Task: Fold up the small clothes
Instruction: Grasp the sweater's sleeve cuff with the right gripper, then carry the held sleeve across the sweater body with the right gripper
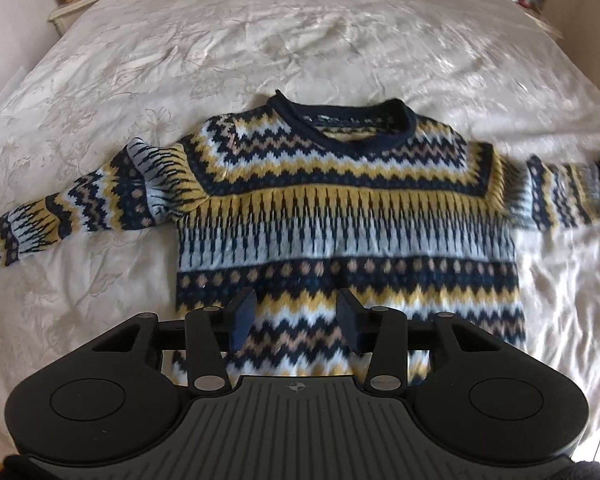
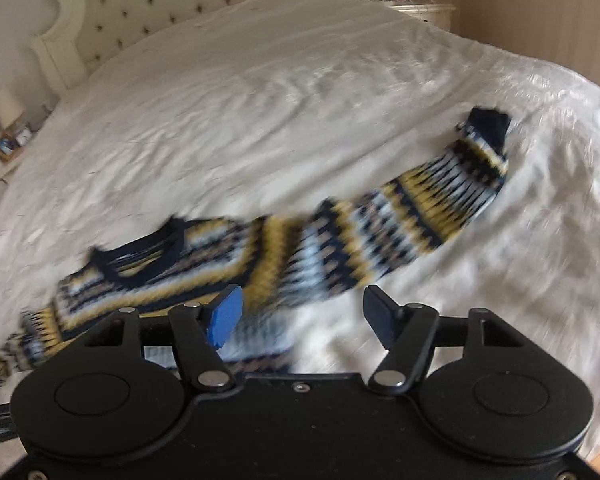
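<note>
The sweater lay flat and face up on the bed's white bedspread, near its foot edge, neckline toward the headboard and both sleeves spread out to the sides. Its knit ran in zigzag and diamond bands — navy, mustard, pale blue and tan (navy at collar and cuffs). The left gripper hovered over the hem, jaws partly apart, nothing between the pads. The right gripper hung above the sweater's side below the right sleeve, jaws wider apart, gripping nothing — that view was blurred.
</note>
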`<state>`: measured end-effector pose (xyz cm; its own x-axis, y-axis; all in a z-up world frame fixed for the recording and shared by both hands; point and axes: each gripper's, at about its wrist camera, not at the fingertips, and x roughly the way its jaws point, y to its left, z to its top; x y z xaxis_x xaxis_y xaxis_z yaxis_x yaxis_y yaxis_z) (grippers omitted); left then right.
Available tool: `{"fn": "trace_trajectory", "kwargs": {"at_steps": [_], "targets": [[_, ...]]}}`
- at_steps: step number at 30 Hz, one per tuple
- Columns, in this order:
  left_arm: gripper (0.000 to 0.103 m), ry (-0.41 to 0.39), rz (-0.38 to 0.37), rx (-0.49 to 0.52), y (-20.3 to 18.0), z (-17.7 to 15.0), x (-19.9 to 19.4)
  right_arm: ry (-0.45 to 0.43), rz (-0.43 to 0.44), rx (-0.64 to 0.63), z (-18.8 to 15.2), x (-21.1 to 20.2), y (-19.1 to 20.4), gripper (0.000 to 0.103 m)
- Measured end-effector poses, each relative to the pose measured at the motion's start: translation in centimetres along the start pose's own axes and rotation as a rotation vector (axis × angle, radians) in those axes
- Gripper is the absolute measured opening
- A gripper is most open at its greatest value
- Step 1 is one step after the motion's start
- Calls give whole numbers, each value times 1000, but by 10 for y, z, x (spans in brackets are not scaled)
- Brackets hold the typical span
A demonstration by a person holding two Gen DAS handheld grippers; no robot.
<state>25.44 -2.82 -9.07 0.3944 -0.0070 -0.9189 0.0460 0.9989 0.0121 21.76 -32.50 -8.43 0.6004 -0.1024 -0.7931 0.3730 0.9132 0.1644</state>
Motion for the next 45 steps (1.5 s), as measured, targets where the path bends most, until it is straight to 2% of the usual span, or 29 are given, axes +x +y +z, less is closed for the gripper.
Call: {"fn": "trace_trajectory", "kwargs": {"at_steps": [5,13,19,24,25,27,28,29,30,34,38,41,45], "targets": [[43,3,31,-118,-21,11,6,16,-38,-63,57,42,-63,70],[43,4,67,-185,-73,21,1,47,-87,42,137,110,-171,70],[43,13,116,-176,-95,25,-3,76,-93,171,167,159,-233,70],[43,9,168,-195,-97,33,-7,103,-91,219,173,187,-254,70],[43,10,174,-198,-97,33,-7,108,-87,229,173,191,-256,68],[43,12,183,-200,-97,35,-6,100,-74,242,172,195,-260,49],[43,13,186,-199,-97,36,-6,95,-56,246,171,195,-261,24],[43,14,185,-197,-98,36,-6,95,-9,265,169,194,-264,16],[43,14,182,-193,-98,36,-5,88,29,292,169,193,-270,16],[43,10,165,-180,-96,35,-3,14,44,280,168,155,-260,16],[43,0,133,-175,-85,32,-2,-81,92,250,172,91,-235,16],[43,-8,107,-170,-70,29,-1,-158,156,194,176,41,-195,16],[43,-15,67,-155,-40,22,4,-219,245,90,173,-10,-112,16]]}}
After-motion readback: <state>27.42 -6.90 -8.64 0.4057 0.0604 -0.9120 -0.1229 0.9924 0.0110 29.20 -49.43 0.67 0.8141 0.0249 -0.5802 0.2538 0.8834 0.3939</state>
